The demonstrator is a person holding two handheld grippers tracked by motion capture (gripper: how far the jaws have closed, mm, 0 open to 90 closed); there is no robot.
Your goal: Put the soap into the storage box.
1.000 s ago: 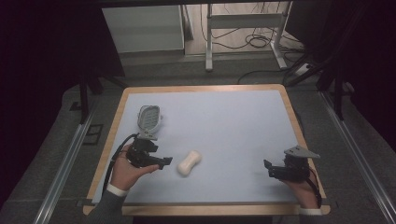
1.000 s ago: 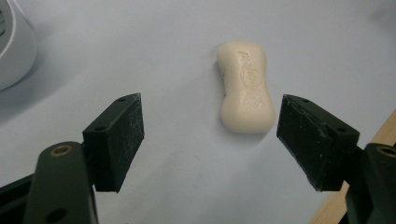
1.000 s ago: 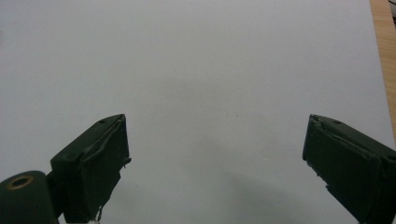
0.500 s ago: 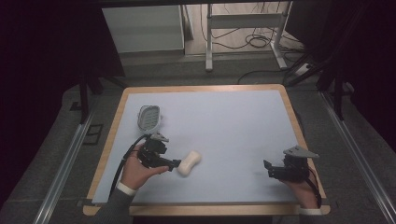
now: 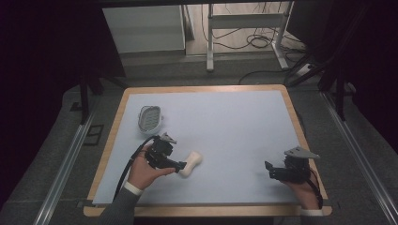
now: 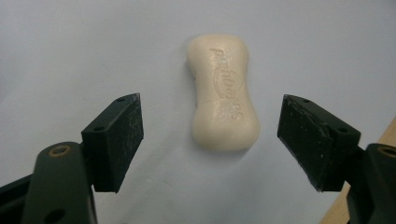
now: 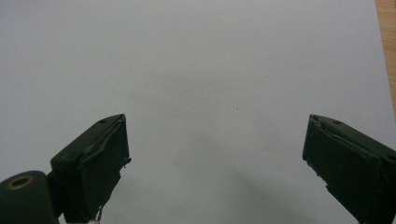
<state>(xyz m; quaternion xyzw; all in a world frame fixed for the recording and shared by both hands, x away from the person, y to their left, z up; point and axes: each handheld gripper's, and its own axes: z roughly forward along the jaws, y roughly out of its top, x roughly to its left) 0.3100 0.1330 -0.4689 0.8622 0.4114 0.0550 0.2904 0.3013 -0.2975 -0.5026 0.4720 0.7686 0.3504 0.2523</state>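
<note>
Over the last second our left claw (image 5: 180, 165) has moved away from the soap dish (image 5: 149, 118) and slid across the bench (image 5: 234, 122) to the bar of soap (image 5: 191, 163), so its tip now sits right at the near end of the bar. In the left gripper view the soap (image 6: 223, 93) lies flat on the pale bench cover, lengthwise between the jaws but just ahead of them, and the jaws stand wide apart with nothing in them. We judge that the approach is nearly done: a little more forward travel would put the pads on either side of the bar's narrow waist, ready to close. Our right claw (image 5: 272, 170) has not moved; it rests near the right front corner, jaws spread and empty, well apart from the soap.
</note>
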